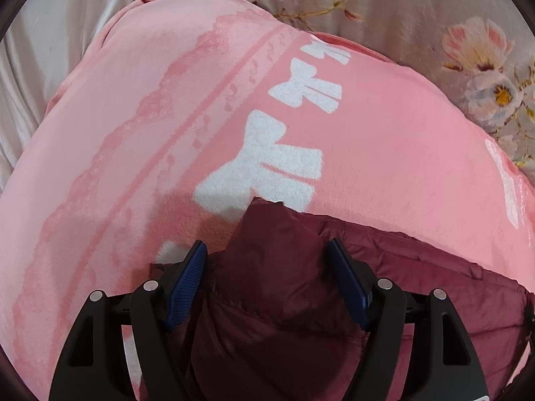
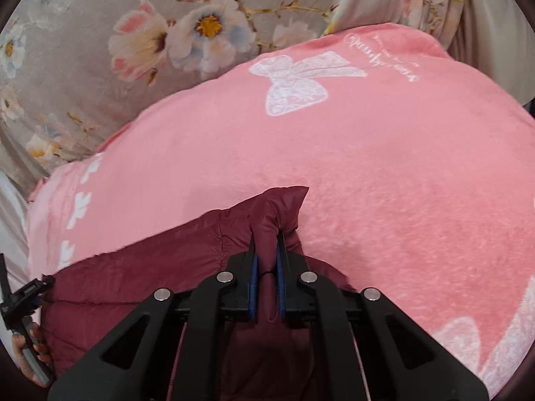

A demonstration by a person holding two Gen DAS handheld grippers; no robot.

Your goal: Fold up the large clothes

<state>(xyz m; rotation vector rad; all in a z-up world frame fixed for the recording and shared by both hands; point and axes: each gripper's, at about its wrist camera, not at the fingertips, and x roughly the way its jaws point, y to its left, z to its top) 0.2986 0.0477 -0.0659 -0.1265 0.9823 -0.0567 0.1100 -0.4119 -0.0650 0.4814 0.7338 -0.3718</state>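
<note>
- Maroon puffer jacket spread on pink blanket over the bed, floral bedding beyond the blanket's far edge.
- Right gripper pinching a jacket corner, jaws nearly closed on a thin fold of shell fabric; slippery nylon likely to slide out under any sharp pull.
- Left gripper straddling a bulky jacket corner, jaws wide, blue pads seemingly against the padding; hold possibly too loose, puffed filling liable to spring free.
- Uneven hold on the two corners likely to skew the fold.
- Plush blanket apt to drag along, bunching beneath the jacket.
</note>
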